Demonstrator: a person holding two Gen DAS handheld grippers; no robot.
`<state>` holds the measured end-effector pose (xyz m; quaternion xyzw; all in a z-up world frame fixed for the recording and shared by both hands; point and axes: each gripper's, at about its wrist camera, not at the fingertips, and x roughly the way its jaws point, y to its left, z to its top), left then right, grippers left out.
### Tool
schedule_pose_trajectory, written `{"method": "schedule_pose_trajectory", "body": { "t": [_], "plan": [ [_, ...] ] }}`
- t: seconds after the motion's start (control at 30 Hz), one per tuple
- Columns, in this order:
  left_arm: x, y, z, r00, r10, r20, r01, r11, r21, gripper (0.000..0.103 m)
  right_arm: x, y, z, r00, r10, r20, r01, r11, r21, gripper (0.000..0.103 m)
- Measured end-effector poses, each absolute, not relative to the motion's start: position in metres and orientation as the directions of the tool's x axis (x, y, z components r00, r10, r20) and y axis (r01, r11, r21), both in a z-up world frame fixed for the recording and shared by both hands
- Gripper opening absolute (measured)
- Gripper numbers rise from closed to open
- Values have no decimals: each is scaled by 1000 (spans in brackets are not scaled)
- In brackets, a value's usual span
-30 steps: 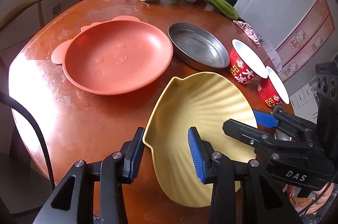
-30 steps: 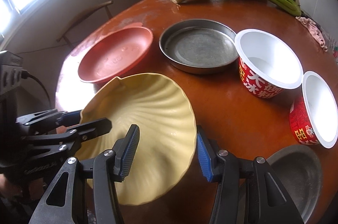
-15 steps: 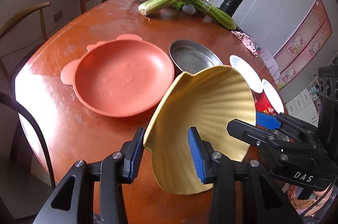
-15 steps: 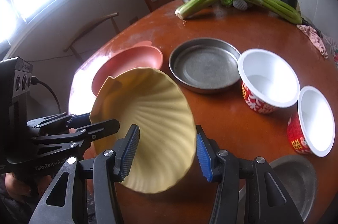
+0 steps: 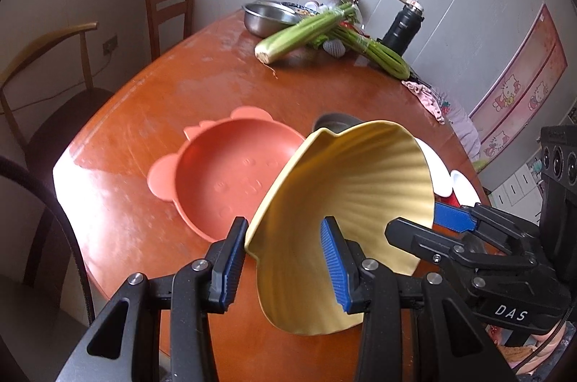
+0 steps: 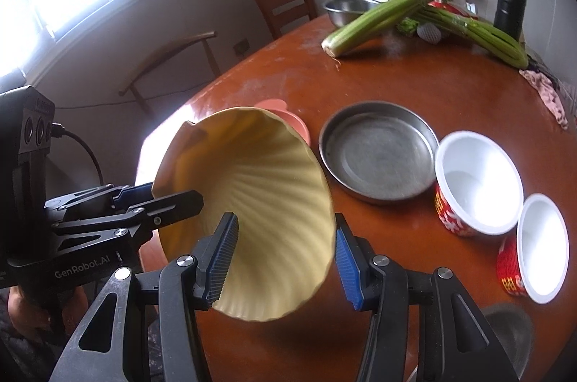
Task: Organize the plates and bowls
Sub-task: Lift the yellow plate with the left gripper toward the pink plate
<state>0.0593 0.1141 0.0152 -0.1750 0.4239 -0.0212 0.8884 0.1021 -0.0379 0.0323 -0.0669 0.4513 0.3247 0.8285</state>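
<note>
Yellow plate (image 5: 346, 201) is held off the counter (image 5: 173, 115), tilted, both tongs clamped on its rim: left tongs (image 5: 285, 259), right tongs (image 6: 285, 259). Pink plate (image 5: 230, 180), pan (image 6: 378, 151), apparently two cups (image 6: 479, 180) remain unstacked.

On the bench (image 6: 425, 86), the pan (image 6: 378, 151) lies between the plate (image 5: 230, 180) and two cups (image 6: 479, 187); celery (image 6: 389, 14) lies behind.
</note>
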Motion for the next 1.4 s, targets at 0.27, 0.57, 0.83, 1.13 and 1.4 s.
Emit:
{"method": "schedule_pose_trajectory", "body": {
  "t": [0.27, 0.57, 0.83, 1.13, 1.4],
  "plan": [
    [70, 139, 22, 647, -177, -742, -117, 938, -326, 42, 112, -12, 38, 385, 469, -795, -600, 782, 171, 55],
    [84, 166, 27, 653, -158, -740, -127, 941, -313, 42, 129, 21, 38, 385, 467, -796, -592, 786, 175, 55],
    [101, 177, 22, 643, -164, -748, -125, 942, -313, 42, 141, 31, 31, 377, 450, -810, -571, 801, 179, 55],
    [119, 182, 13, 620, -180, -764, -113, 943, -314, 42, 159, 35, 19, 368, 428, -825, -534, 824, 189, 55],
    [133, 184, 2, 590, -190, -784, -107, 945, -310, 42, 170, 37, 9, 359, 412, -837, -507, 839, 195, 55]
  ]
}}
